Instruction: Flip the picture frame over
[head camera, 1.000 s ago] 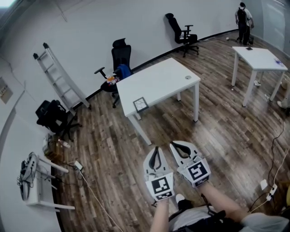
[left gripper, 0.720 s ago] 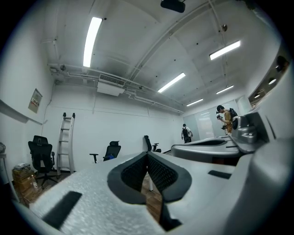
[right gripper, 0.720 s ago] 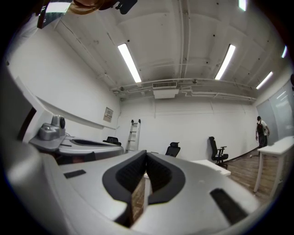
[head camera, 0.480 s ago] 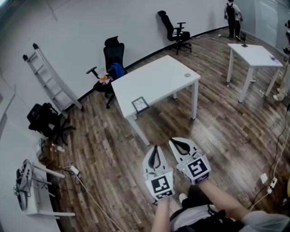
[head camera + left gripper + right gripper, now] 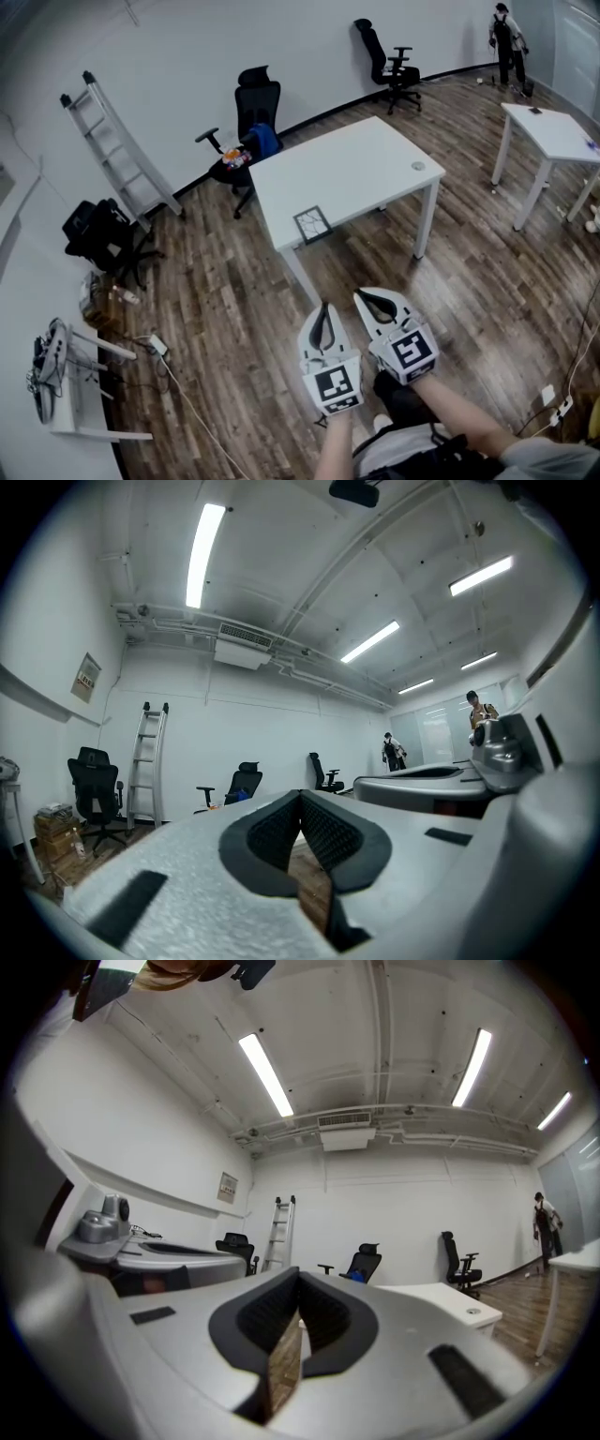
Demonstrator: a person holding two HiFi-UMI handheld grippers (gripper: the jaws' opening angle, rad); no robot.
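Observation:
A small dark picture frame [image 5: 313, 225] lies flat near the front corner of a white table [image 5: 356, 164], some way ahead of me. Both grippers hang side by side over the wood floor, well short of the table, and point level towards it. My left gripper [image 5: 324, 308] is shut with nothing in it, and its pads meet in the left gripper view [image 5: 301, 797]. My right gripper [image 5: 363, 297] is also shut and empty [image 5: 298, 1274]. Neither touches the frame.
A ladder [image 5: 117, 150] leans on the wall at the left. Black office chairs [image 5: 255, 114] [image 5: 389, 58] stand behind the table, another one [image 5: 103, 236] at the left. A second white table [image 5: 553, 131] and a person [image 5: 511, 39] are at the far right. A cable runs over the floor [image 5: 187, 398].
The table and frame have come a little nearer and shifted right in the head view. Both grippers stay shut, side by side, carried forward together.

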